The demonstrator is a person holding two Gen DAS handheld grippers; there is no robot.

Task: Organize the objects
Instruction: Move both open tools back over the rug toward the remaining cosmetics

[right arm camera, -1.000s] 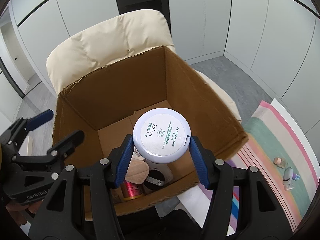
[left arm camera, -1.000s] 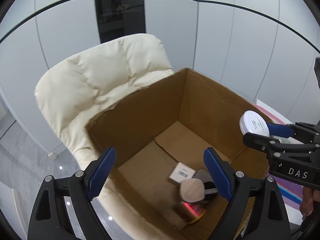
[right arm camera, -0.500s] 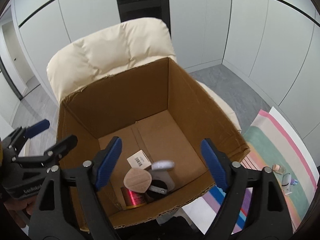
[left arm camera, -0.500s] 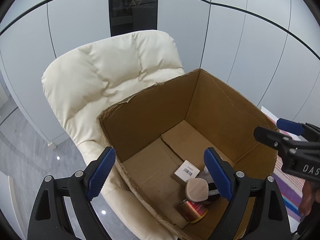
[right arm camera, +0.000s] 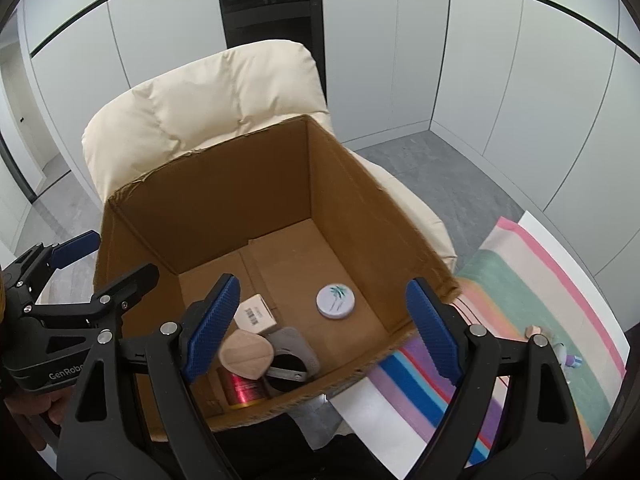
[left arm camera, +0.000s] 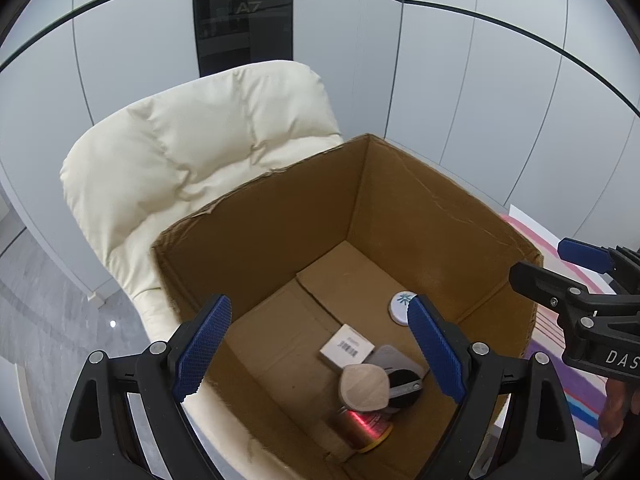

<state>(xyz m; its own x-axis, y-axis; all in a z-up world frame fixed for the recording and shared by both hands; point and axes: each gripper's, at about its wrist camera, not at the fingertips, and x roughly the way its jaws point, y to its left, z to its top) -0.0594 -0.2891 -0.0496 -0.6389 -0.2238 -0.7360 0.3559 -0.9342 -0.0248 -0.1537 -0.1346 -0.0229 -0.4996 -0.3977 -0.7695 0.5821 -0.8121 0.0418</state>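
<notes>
So the white round tin (right arm camera: 335, 300) is lying flat on the floor of the cardboard box (right arm camera: 224, 204), lower middle of the right wrist view, apart from the pile in the lower left. The right hand-held gripper (right arm camera: 320, 320) has just been opening and now hangs wide with nothing between the pads. The left hand-held gripper (left arm camera: 320, 348) is wide and empty too. That tin looks light, stiff and a bit slick on its smooth lid, so I'd pinch it across the rim, not the flat faces.
</notes>
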